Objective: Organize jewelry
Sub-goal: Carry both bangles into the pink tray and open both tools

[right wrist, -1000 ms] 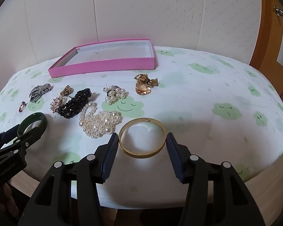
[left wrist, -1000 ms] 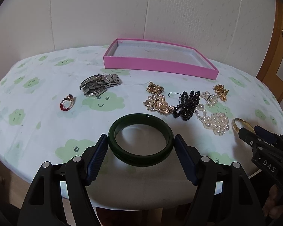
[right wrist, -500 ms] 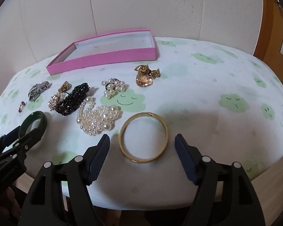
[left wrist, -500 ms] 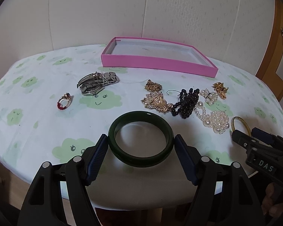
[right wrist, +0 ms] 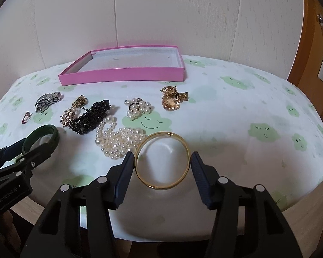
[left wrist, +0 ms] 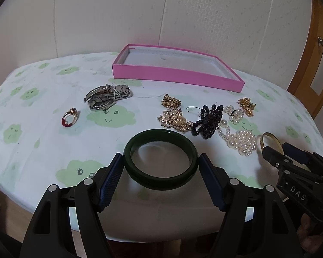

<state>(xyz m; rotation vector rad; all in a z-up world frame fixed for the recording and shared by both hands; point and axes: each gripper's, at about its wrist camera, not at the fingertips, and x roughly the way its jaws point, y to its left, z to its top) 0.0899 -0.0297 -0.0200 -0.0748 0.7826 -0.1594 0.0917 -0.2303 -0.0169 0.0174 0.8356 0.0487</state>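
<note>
the green bangle (left wrist: 160, 167) lies flat near the table's front edge, between the left gripper (left wrist: 160, 179) pads, which touch both its sides. well to the right, the gold bangle (right wrist: 162, 160) lies between the right gripper (right wrist: 161, 177) pads; the left pad touches it, and whether the right one does is unclear. behind are pearls (right wrist: 118, 138), black beads (right wrist: 90, 117) and an empty pink tray (right wrist: 122, 76) on the cloud-print cloth (right wrist: 236, 118).

Looks like a home room: cloud-print cloth (left wrist: 32, 116) over a round table, pale patterned wallpaper (left wrist: 204, 17) behind, wooden door (right wrist: 318, 49) at right edge of frame.
</note>
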